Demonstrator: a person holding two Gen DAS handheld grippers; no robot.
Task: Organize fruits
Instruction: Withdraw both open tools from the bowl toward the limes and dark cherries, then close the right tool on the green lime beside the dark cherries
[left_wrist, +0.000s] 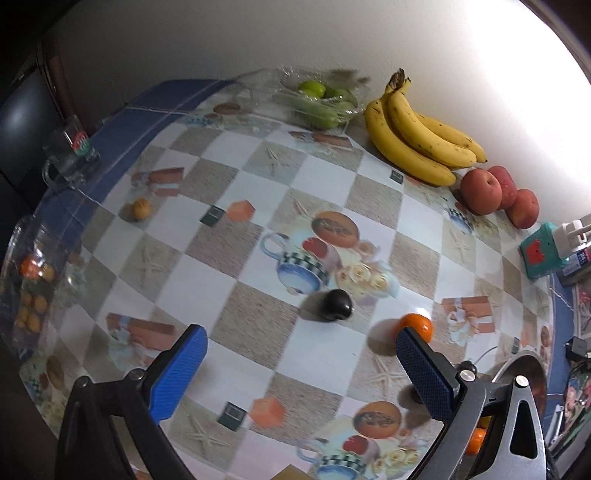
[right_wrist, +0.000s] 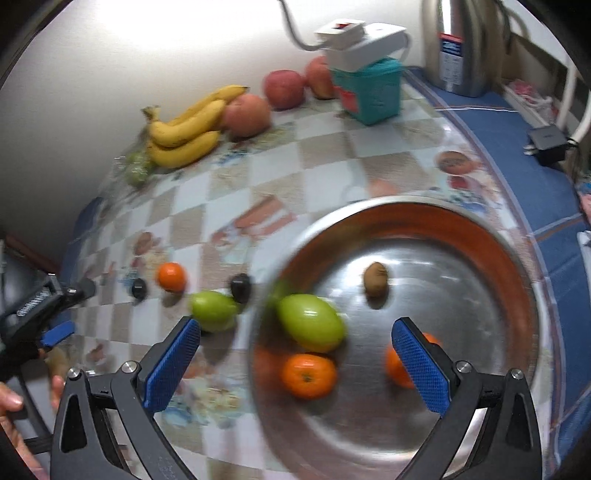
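- Left claw (left_wrist: 301, 363): spread apart, holding nothing; black plum (left_wrist: 337, 304) at 12 o'clock, mandarin (left_wrist: 417, 326) touching right finger.
- Right claw (right_wrist: 295, 354): spread apart, over steel bowl (right_wrist: 480, 236); green fruit (right_wrist: 310, 321) inside.
- Table (left_wrist: 236, 206) centre: bare.

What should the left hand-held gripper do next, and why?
Probably ease forward and close on the dark plum. The left hand-held gripper is open and empty, and the plum lies loose on the tablecloth ahead of it, outside the metal bowl where other fruit already sits.

both wrist views look down across one table (left_wrist: 258, 236), sharing bananas (left_wrist: 417, 136).
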